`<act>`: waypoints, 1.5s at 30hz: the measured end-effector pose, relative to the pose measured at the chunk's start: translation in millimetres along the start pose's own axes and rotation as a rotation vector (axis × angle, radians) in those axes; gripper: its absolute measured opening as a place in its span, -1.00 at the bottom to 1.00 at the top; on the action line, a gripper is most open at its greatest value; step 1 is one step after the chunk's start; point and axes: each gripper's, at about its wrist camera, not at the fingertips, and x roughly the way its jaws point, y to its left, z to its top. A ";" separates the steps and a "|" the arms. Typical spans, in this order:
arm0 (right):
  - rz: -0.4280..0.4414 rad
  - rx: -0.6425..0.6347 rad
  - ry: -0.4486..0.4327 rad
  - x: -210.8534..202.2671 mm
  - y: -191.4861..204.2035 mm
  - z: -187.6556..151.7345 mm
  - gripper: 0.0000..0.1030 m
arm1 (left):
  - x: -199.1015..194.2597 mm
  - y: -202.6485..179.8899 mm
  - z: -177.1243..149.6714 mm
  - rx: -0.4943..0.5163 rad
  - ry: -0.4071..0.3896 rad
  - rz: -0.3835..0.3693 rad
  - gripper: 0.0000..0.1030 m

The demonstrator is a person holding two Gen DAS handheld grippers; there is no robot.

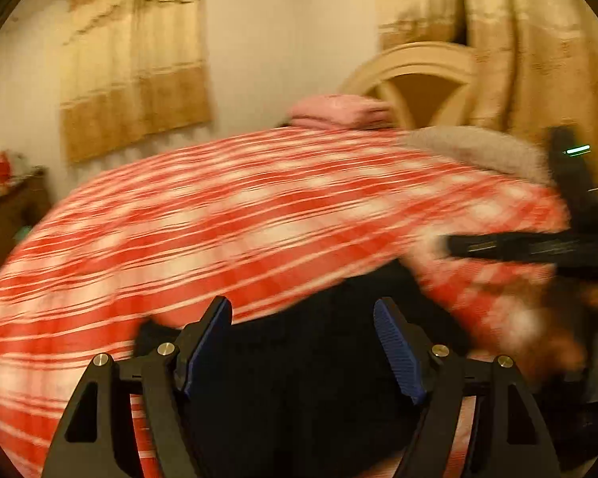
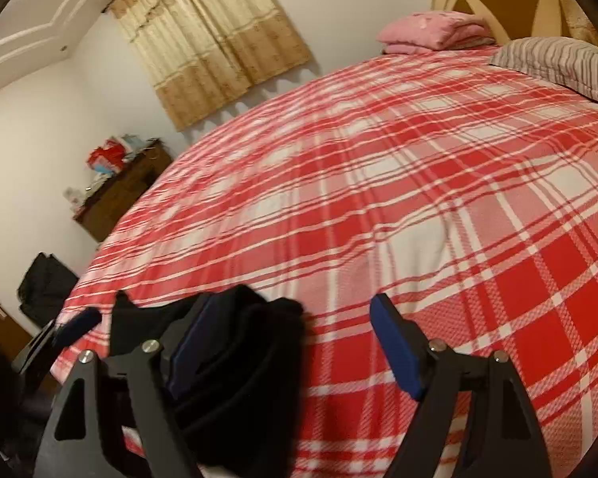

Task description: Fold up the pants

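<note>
The black pants [image 2: 243,362] lie bunched in a thick folded heap near the front edge of the red-and-white plaid bedspread [image 2: 378,183]. My right gripper [image 2: 295,314] hovers over them, open, its left finger over the heap and its right finger over bare bedspread. In the blurred left wrist view the pants [image 1: 311,382] are a dark mass under and between the wide-apart blue pads of my left gripper [image 1: 303,318], which is open and grips nothing. A black finger [image 1: 530,247] of the right gripper reaches in from the right.
At the head of the bed sit a folded pink blanket [image 2: 434,28] and a striped pillow [image 2: 558,59]. A wooden dresser [image 2: 119,191] with clutter and a black bag [image 2: 44,286] stand left of the bed. A curtain [image 2: 219,40] hangs behind.
</note>
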 end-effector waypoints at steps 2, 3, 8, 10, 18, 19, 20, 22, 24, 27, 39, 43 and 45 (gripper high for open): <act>0.045 -0.024 0.002 -5.6 9.9 -1.6 0.60 | 10.3 21.9 -10.0 -0.045 0.050 0.083 0.46; 0.097 -0.034 0.002 -8.0 16.0 -2.7 0.60 | 14.9 34.4 -16.0 -0.073 0.068 0.125 0.46; 0.313 -0.200 0.063 -10.7 73.8 -20.3 0.60 | 29.1 86.5 -40.9 -0.254 0.123 0.170 0.46; 0.297 -0.271 0.096 -5.0 90.2 -31.9 0.57 | 34.2 96.4 -46.8 -0.297 0.148 0.143 0.46; 0.030 -0.213 0.247 24.8 57.8 -46.1 0.57 | 45.5 109.4 -66.2 -0.366 0.180 0.114 0.69; 0.011 -0.200 0.262 27.2 49.8 -47.0 0.57 | 46.7 111.3 -66.4 -0.376 0.180 0.107 0.70; 0.002 -0.180 0.285 30.6 40.2 -49.5 0.57 | 46.1 112.0 -67.4 -0.387 0.178 0.100 0.70; 0.007 -0.135 0.286 31.4 28.8 -47.0 0.57 | 43.9 111.9 -66.6 -0.386 0.177 0.103 0.70; -0.003 -0.151 0.236 20.0 33.8 -42.4 0.57 | 39.8 110.9 -65.7 -0.386 0.174 0.105 0.70; 0.086 -0.248 0.086 -11.6 70.6 -34.5 0.57 | 35.7 111.0 -66.0 -0.388 0.165 0.111 0.70; 0.017 -0.228 0.264 35.9 55.4 -58.0 0.52 | 42.3 119.7 -74.3 -0.399 0.173 0.084 0.79; 0.033 -0.227 0.248 29.8 52.8 -58.0 0.53 | 41.1 121.6 -75.1 -0.406 0.177 0.080 0.79; 0.038 -0.225 0.237 27.5 57.3 -56.7 0.52 | 40.5 122.6 -75.0 -0.405 0.175 0.081 0.79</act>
